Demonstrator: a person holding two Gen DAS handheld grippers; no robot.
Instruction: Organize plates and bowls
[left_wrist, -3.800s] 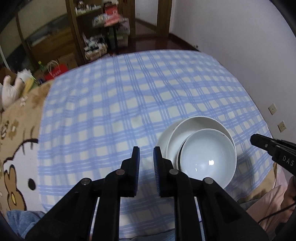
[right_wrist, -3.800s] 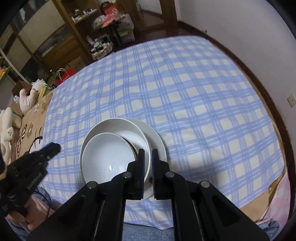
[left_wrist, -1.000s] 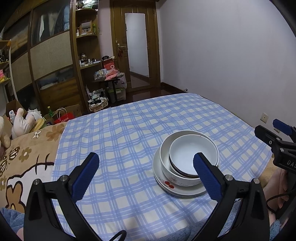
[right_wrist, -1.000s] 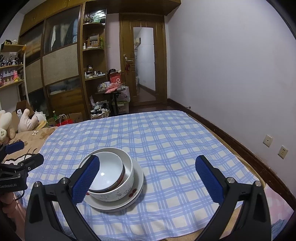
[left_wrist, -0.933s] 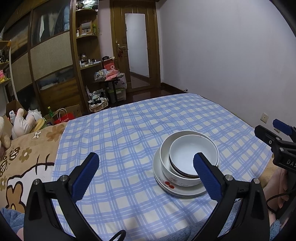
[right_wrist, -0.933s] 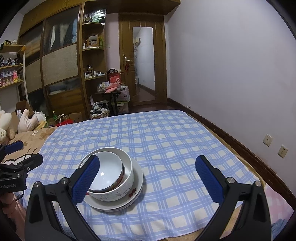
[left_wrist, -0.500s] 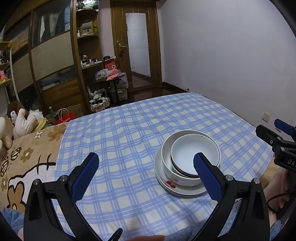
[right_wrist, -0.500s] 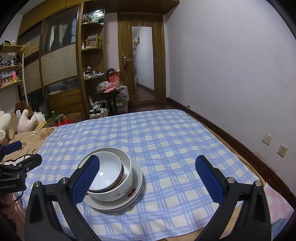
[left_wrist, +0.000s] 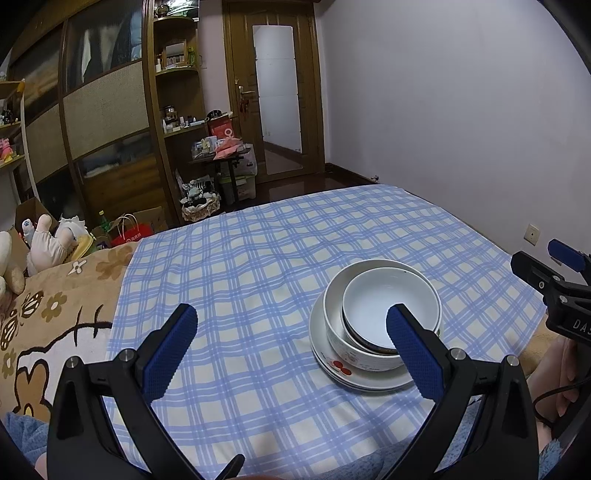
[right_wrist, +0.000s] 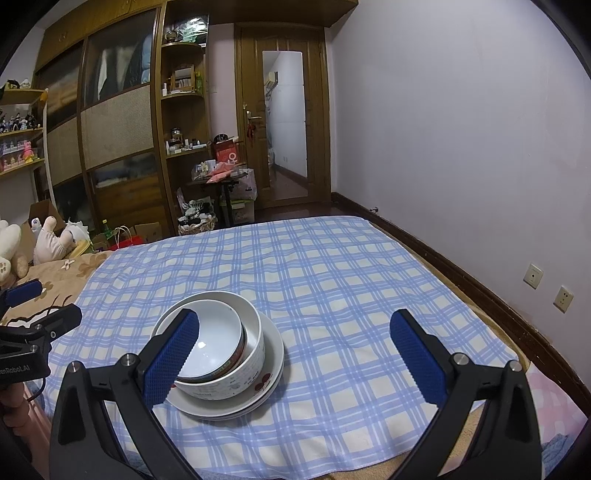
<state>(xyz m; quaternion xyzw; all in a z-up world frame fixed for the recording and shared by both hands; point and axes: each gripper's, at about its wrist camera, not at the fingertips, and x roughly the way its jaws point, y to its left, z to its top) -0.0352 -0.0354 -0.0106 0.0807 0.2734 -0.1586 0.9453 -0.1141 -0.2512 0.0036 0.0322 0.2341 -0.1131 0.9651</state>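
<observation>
- The left gripper (left_wrist: 291, 328), black with blue ribbed pads, is spread wide and holds nothing; it hangs above the near edge of the bed, clear of the crockery.
- The right gripper (right_wrist: 293, 334), of the same build, is likewise wide apart and empty, with the stack showing behind its left finger.
- The small white bowl (right_wrist: 212, 341) sits off-centre inside the larger white bowl with red cherry print (right_wrist: 253, 360), which rests on the white round plate (right_wrist: 271, 373), all on the blue-and-white checked cloth (right_wrist: 332, 280) covering the bed.
- Likely risk: the soft bed gives under any push, so a nudge from either gripper could tip the lopsided stack and slide the 2 bowls off the plate.
</observation>
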